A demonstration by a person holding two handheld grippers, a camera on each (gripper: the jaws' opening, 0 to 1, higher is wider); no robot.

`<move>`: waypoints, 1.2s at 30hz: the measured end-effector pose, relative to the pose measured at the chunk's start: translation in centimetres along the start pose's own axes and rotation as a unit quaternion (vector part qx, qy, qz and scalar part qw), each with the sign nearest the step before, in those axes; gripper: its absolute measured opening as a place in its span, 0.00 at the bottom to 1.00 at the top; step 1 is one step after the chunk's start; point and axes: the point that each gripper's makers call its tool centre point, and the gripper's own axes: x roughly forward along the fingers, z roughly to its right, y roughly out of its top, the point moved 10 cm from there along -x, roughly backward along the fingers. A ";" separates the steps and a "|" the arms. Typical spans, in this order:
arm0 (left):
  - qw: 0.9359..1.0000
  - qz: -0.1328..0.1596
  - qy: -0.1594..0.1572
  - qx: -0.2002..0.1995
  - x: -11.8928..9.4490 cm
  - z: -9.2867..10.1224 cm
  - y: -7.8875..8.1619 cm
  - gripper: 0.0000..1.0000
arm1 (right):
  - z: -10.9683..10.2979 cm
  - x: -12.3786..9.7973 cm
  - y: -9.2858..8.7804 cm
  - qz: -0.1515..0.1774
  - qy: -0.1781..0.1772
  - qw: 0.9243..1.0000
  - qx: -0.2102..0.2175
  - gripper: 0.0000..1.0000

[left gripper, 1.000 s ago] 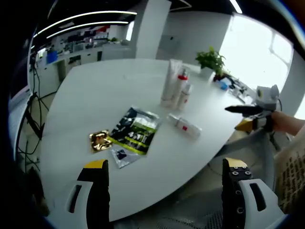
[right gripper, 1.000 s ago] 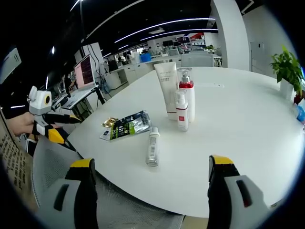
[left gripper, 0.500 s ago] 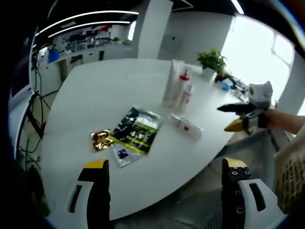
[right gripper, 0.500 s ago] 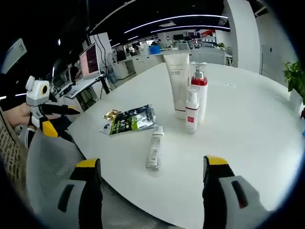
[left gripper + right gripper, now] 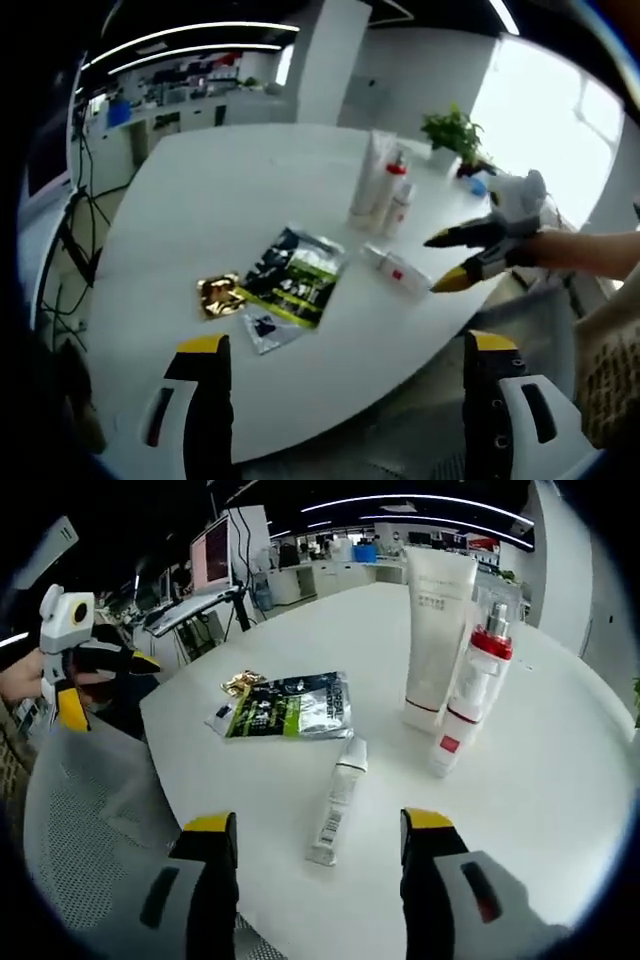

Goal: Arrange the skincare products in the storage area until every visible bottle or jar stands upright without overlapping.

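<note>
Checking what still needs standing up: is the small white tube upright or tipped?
Tipped: the small white tube lies flat on the table, just ahead of the right tongs.

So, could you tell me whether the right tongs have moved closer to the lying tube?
Yes. The right tongs have moved in over the table edge, toward the lying tube.
</note>
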 end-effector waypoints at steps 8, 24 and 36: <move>1.000 -0.005 0.001 -0.012 0.3 -0.1 -0.4 0.93 | 0.5 2.1 0.2 -0.036 -0.011 0.999 -0.020 0.48; 1.000 0.000 0.008 -0.022 0.4 -0.4 -0.4 0.93 | 1.2 3.9 0.1 -0.076 -0.030 0.996 -0.020 0.25; 1.000 0.004 0.006 -0.025 0.4 -0.2 -0.2 0.93 | 1.4 3.9 -0.1 -0.074 -0.034 0.995 -0.054 0.19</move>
